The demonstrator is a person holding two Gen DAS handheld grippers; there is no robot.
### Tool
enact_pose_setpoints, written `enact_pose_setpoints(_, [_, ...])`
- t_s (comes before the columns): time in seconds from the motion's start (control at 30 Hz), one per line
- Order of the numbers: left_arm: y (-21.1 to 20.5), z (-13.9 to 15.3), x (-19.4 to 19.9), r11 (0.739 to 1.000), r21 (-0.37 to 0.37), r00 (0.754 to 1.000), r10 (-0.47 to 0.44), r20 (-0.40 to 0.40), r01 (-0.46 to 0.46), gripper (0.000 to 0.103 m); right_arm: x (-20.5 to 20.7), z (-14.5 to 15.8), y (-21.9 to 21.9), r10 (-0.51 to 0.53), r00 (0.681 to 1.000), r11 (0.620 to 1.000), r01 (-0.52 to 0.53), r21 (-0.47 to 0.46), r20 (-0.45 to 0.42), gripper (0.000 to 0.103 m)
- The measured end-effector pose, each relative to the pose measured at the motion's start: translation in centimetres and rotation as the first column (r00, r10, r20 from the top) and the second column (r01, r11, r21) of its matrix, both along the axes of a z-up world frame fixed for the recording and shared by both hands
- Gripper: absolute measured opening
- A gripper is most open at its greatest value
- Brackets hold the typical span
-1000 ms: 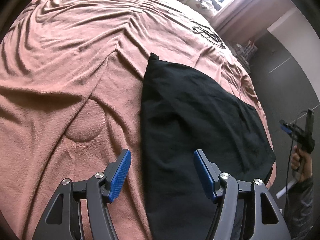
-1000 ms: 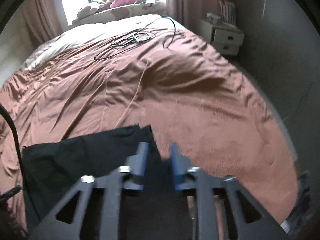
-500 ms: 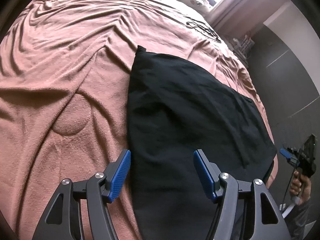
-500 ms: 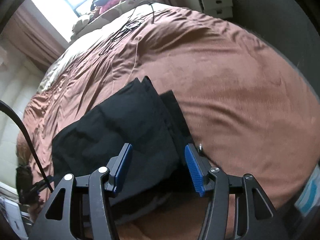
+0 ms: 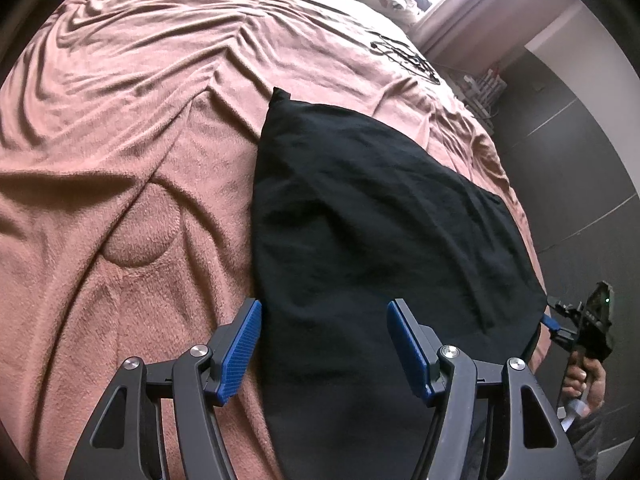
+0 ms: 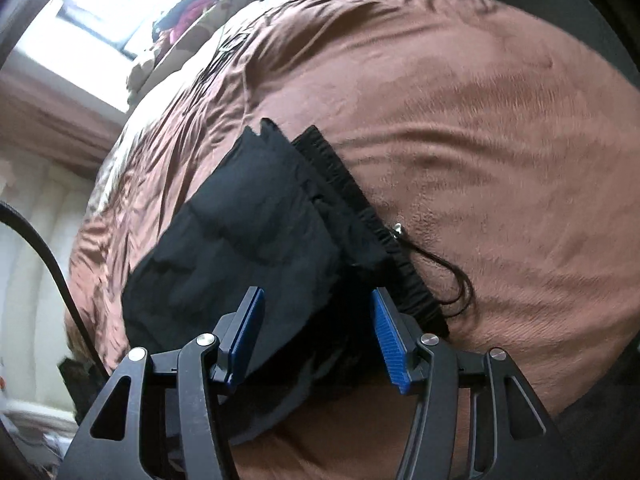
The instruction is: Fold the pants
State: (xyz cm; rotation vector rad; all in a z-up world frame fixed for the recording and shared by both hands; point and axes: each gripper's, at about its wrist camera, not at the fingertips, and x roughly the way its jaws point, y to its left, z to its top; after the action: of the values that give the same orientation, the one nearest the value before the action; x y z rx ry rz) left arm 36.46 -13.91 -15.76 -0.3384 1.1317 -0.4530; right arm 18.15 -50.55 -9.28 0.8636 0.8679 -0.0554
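Pants (image 5: 360, 220), black and folded, fill mid-frame on the brown bed (image 5: 120, 160); left claw (image 5: 324, 352) gapes, released, low in frame. Right view: right claw (image 6: 316, 328), likewise released, straddles the pants' lower edge, waistband toward frame right.

pants (image 5: 372, 216): matt black woven cloth, softly creased; gathered elastic waistband (image 6: 360, 216) with thin cord. bed (image 5: 120, 140) cover: brown fleecy cloth, napped, wrinkled. left hand-held gripper (image 5: 324, 344): matt black plastic frame, shiny metal screws, ribbed blue pads (image 5: 240, 350). right hand-held gripper (image 6: 318, 332): same finish.
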Motion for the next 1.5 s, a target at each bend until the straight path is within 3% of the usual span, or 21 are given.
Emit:
enact_pose_setpoints(0.23, [-0.2,-0.1,0.1,1.0,0.003,1.0,-0.006,-0.003,0.006,0.067,0.3,-1.4,-1.7,-0.064,0.997,0.992,0.06,0.108,0.038,0.053])
enact_pose_setpoints(0.4, [0.0,-0.2,0.1,1.0,-0.002,1.0,0.006,-0.009,-0.006,0.067,-1.9,-2.6,-2.2,-0.13,0.988,0.97,0.109,0.219,0.085,0.053])
enact_pose_setpoints(0.7, [-0.1,-0.2,0.0,1.0,0.0,1.0,0.0,-0.01,0.0,0.067,-2.3,-4.5,-2.2,-0.187,0.982,0.941,0.179,0.286,0.004,0.053])
enact_pose_setpoints(0.9, [0.0,-0.4,0.2,1.0,-0.003,1.0,0.001,-0.02,-0.001,0.067,-1.0,-4.3,-2.2,-0.192,0.981,0.943,0.175,0.283,0.031,0.053])
enact_pose_setpoints(0.93, [0.0,-0.4,0.2,1.0,-0.002,1.0,0.0,-0.02,0.0,0.067,-0.9,-4.2,-2.1,-0.189,0.982,0.946,0.175,0.274,0.026,0.05])
enact_pose_setpoints(1.0, [0.0,-0.4,0.2,1.0,-0.002,1.0,0.0,-0.021,0.0,0.067,-1.1,-3.8,-2.1,-0.187,0.982,0.95,0.177,0.258,0.014,0.028])
enact_pose_setpoints(1.1, [0.0,-0.5,0.3,1.0,-0.002,1.0,0.003,-0.021,-0.003,0.067,-1.9,-3.0,-1.7,-0.174,0.983,0.955,0.155,0.254,0.053,0.014])
enact_pose_setpoints(1.2, [0.1,-0.7,0.3,1.0,-0.001,1.0,0.001,-0.027,-0.001,0.067,-2.5,-2.7,-0.9,-0.175,0.983,0.965,0.159,0.21,0.061,0.008])
enact_pose_setpoints(1.5, [-0.3,-0.9,0.3,1.0,0.017,0.999,-0.022,-0.038,0.023,0.067,-6.9,-2.1,0.9,-0.218,0.97,0.965,0.197,0.172,0.11,0.007])
